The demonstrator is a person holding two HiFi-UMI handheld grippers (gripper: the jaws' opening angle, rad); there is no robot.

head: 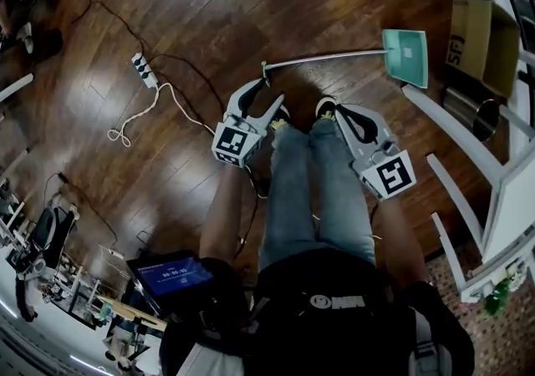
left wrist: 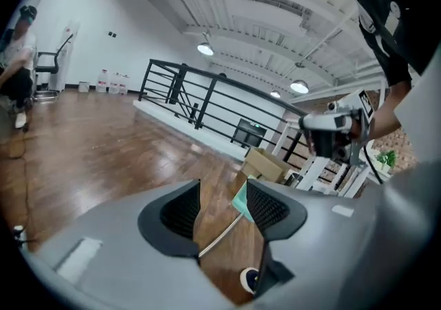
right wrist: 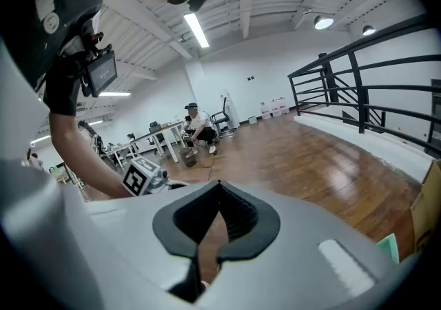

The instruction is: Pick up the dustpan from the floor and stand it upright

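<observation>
The dustpan (head: 406,57) lies flat on the glossy dark plank floor (head: 209,15) at the upper right: a teal plastic scoop on a long thin metal handle (head: 326,58) that runs left towards the person's shoes. A brown cardboard box (head: 478,38) sits just right of it, with white frames below. A white power strip (head: 144,70) with a looped cable lies at the upper left. Both arms hang beside the jeans (head: 309,190). The left gripper (head: 261,97) has its ridged black jaws apart and empty, near the handle's end. The right gripper (head: 344,118) has its jaws together.
</observation>
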